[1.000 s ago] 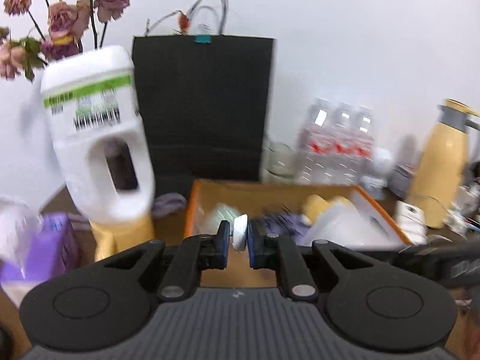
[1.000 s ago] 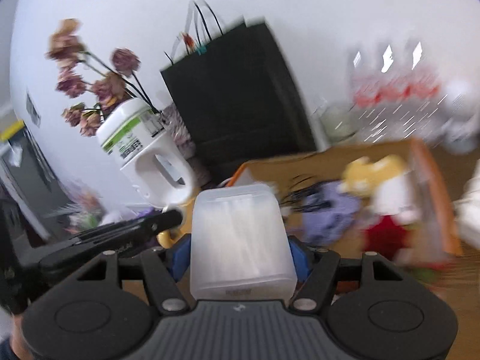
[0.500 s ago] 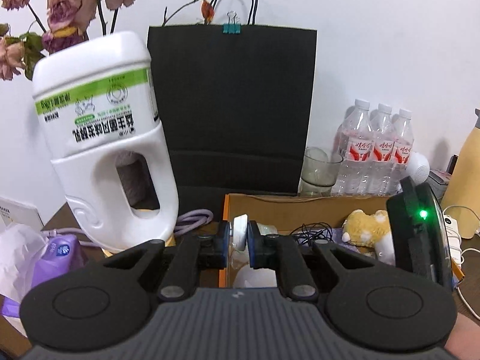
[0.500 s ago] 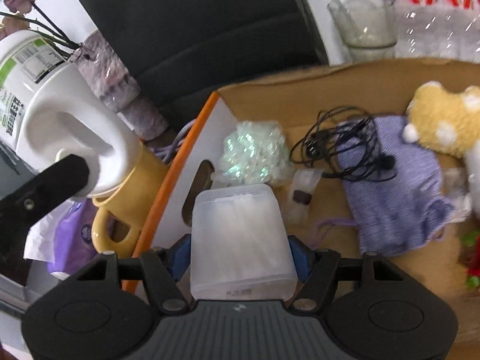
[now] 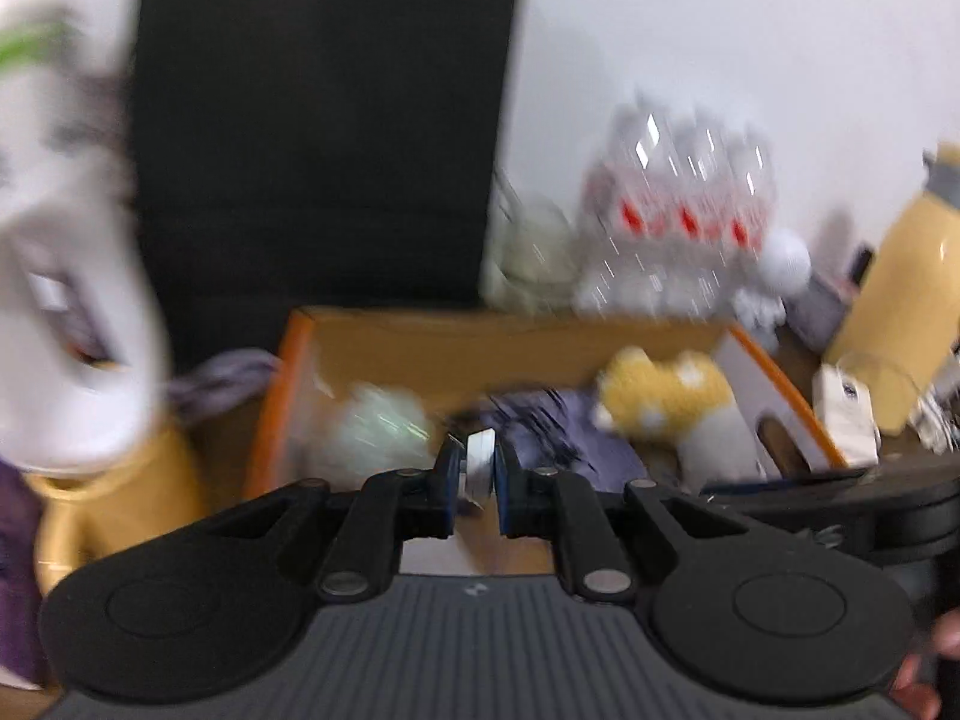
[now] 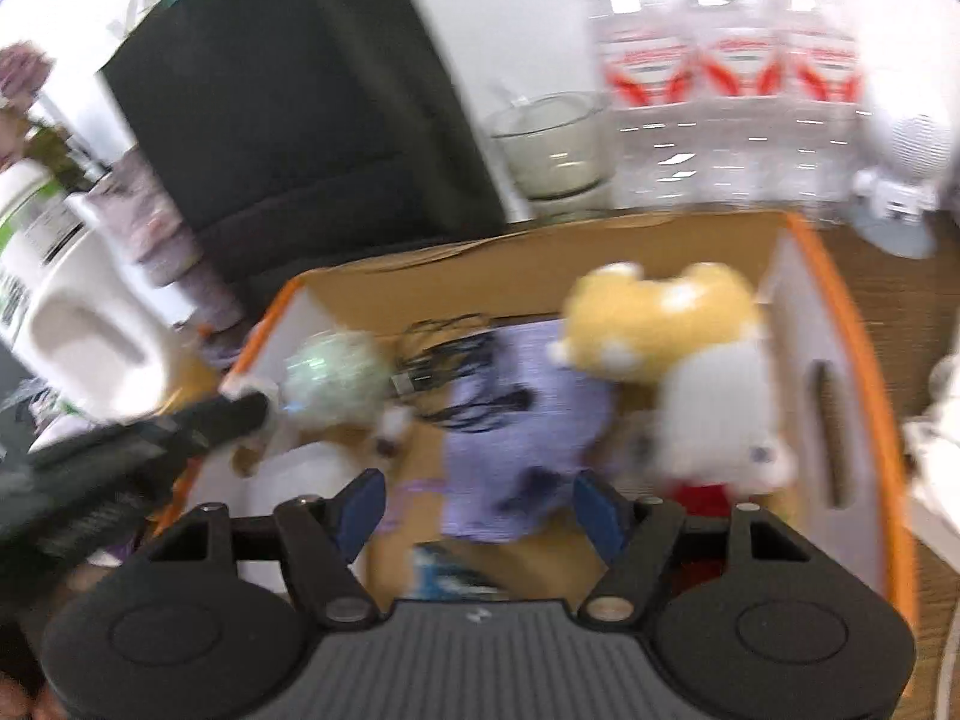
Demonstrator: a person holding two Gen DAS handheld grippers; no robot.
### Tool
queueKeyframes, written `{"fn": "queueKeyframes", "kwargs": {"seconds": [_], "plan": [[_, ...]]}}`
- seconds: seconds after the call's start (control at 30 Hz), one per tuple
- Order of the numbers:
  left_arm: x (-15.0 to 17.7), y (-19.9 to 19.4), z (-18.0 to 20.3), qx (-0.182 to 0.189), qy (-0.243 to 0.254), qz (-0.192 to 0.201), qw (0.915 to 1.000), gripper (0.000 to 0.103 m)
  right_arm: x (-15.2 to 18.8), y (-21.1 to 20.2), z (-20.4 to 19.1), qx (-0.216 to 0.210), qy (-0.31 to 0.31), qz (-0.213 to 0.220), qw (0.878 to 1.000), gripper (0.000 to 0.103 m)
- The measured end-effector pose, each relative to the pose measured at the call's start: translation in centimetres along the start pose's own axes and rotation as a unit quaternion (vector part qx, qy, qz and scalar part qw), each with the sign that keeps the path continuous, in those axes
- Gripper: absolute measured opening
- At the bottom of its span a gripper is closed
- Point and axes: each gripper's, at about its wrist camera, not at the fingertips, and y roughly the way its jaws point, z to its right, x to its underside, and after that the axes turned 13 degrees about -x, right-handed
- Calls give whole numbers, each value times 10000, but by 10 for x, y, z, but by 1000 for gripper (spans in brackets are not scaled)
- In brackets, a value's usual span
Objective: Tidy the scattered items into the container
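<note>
The cardboard box [image 6: 840, 312] with orange edges holds a yellow-and-white plush toy [image 6: 678, 348], a purple knit cloth [image 6: 528, 420], a black cable [image 6: 444, 348] and a greenish shiny ball [image 6: 336, 372]. My right gripper [image 6: 480, 507] hangs over the box, open, with nothing between its blue pads. A translucent plastic case [image 6: 294, 480] lies in the box's near left corner, just left of the left finger. My left gripper [image 5: 480, 462] is shut on a small white disc [image 5: 480, 459] above the box [image 5: 282, 384]. Both views are blurred.
A black paper bag [image 5: 312, 120] stands behind the box. An upturned white jug [image 5: 66, 300] on a yellow mug [image 5: 108, 498] stands to the left. Water bottles [image 6: 720, 90], a glass bowl [image 6: 552, 144] and a yellow flask [image 5: 900, 312] crowd the back and right.
The translucent case has left my right gripper and now lies in the box; the jaws stand empty. Both grippers moved down toward the box. The left still pinches the white disc.
</note>
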Motion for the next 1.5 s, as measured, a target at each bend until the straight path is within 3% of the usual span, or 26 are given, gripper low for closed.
{"fn": "queueKeyframes", "kwargs": {"seconds": [0.2, 0.27, 0.37, 0.4, 0.57, 0.67, 0.73, 0.9, 0.97, 1.17, 1.33, 1.5], "plan": [[5, 46, 25, -243, 379, -558, 9974, 17, 0, -6, 18, 205, -10, -41, 9998, 69], [5, 52, 22, -223, 267, -711, 9969, 41, -1, -5, 19, 264, -51, -73, 9996, 69], [5, 45, 16, -157, 242, -668, 9974, 46, -2, -3, 21, 287, -60, -89, 9995, 69], [4, 40, 14, -216, 266, -631, 9974, 46, -3, -6, 22, 285, -78, -90, 9995, 69], [-9, -2, -1, -326, 104, -382, 9987, 74, 2, -31, 9, 373, -196, 67, 9991, 70], [3, -46, -6, -437, 102, 199, 9988, 94, 23, -55, -5, 557, -408, 396, 9968, 82], [21, -76, -8, -632, 27, 664, 9958, 102, 46, -68, -16, 779, -659, 655, 9926, 82], [73, -132, -14, -1144, -155, 1552, 9811, 103, 104, -93, -42, 1020, -1223, 1300, 9786, 83], [91, -148, -17, -1145, -211, 1756, 9775, 103, 123, -101, -53, 986, -1403, 1467, 9742, 86], [134, -157, -26, -1045, -520, 1449, 9825, 103, 168, -105, -66, 805, -1659, 1691, 9682, 92], [151, -157, -24, -1028, -300, 1299, 9857, 103, 193, -101, -63, 573, -1955, 1618, 9656, 92], [158, -157, -17, -974, -118, 1413, 9851, 103, 201, -107, -56, 346, -1547, 1673, 9731, 92]]}}
